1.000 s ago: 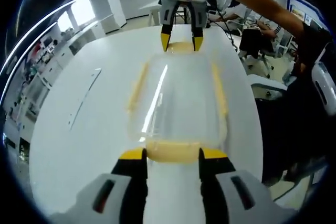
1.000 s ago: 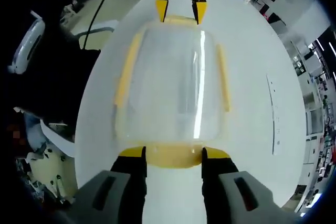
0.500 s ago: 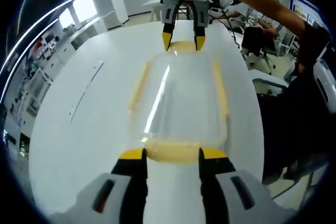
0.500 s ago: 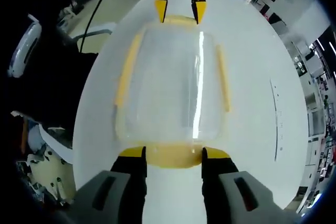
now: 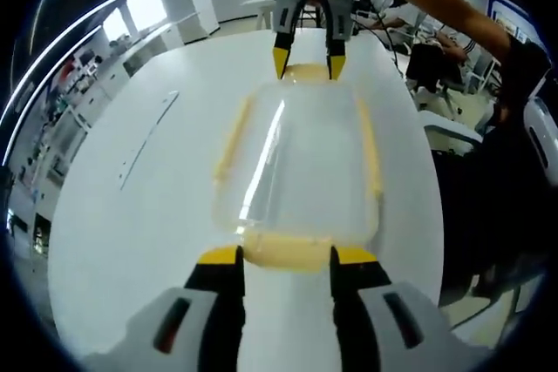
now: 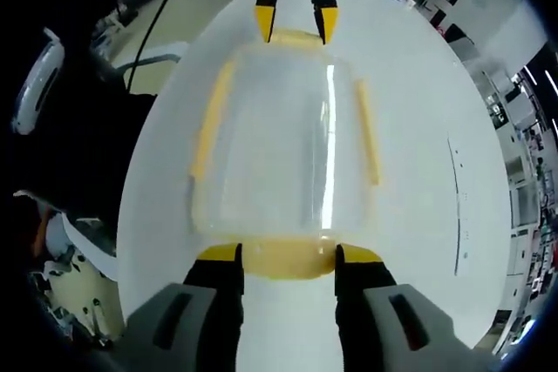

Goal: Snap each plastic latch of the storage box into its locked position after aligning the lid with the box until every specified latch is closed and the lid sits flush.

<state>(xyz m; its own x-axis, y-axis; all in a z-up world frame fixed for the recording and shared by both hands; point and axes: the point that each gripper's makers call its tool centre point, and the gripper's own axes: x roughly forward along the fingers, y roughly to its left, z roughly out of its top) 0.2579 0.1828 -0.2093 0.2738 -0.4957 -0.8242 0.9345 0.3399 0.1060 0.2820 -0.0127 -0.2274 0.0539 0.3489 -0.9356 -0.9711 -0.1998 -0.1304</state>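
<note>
Claws sit at opposite ends of the clear storage box (image 5: pixel 296 172) on the white table (image 5: pixel 131 215): left claw (image 5: pixel 286 256) and right claw (image 6: pixel 288 259), both spread, straddle yellow end latches. Little has shifted; latches possibly still unsnapped.

Bare white worktop (image 5: pixel 131 215) lies open along both long sides of the storage box (image 5: pixel 296 167), giving clear passage beside each side latch (image 5: pixel 228 141). The box ends are occupied: the left gripper (image 5: pixel 285 255) straddles one end latch (image 5: pixel 286 251) with spread jaws, the right gripper (image 5: pixel 306 58) straddles the opposite end. A chair (image 6: pixel 44 67) stands off the worktop edge
</note>
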